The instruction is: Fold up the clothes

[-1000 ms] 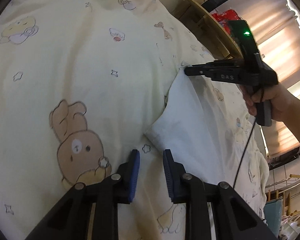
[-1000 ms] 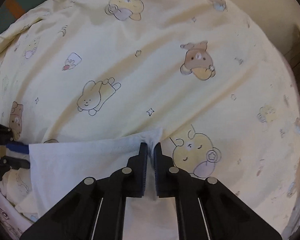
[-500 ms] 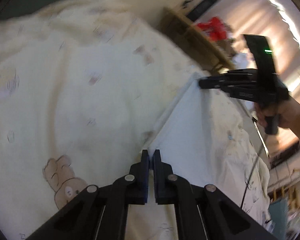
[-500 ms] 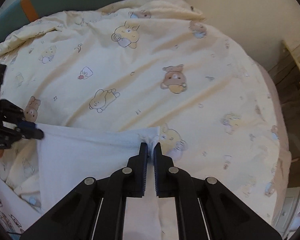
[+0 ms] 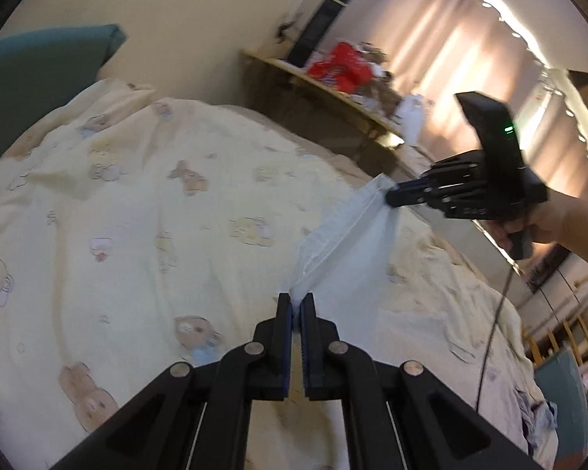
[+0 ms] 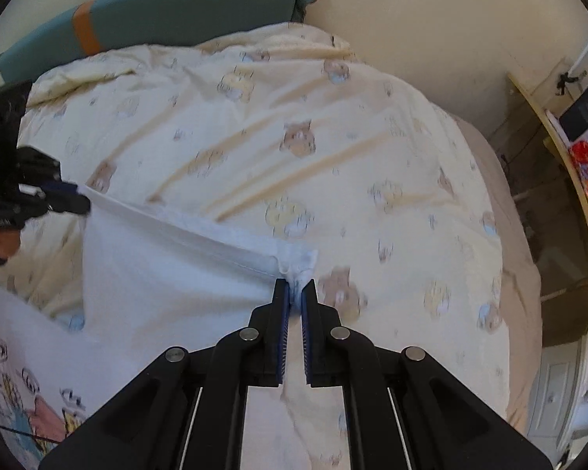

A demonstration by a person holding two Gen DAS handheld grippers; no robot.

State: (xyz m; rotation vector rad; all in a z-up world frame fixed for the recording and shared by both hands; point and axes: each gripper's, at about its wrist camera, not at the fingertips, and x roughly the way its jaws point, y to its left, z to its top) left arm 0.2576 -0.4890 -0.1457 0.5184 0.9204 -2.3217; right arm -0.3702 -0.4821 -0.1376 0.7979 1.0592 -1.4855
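Observation:
A white garment [image 5: 352, 243] hangs stretched between my two grippers above the bed. My left gripper [image 5: 296, 303] is shut on one corner of its top edge. My right gripper [image 6: 294, 290] is shut on the other corner; in the left wrist view it shows at the right [image 5: 392, 196], held by a hand. In the right wrist view the garment [image 6: 168, 270] spreads to the left, up to the left gripper [image 6: 78, 201].
A pale yellow duvet with bear prints [image 5: 137, 215] covers the bed below. A teal headboard [image 6: 156, 11] stands at the back. A wooden shelf with red items [image 5: 341, 66] runs along the wall. A printed cloth [image 6: 19, 372] lies at lower left.
My left gripper closed on the garment's corner. Both grippers then lifted the garment off the duvet, and its top edge is now pulled taut between them.

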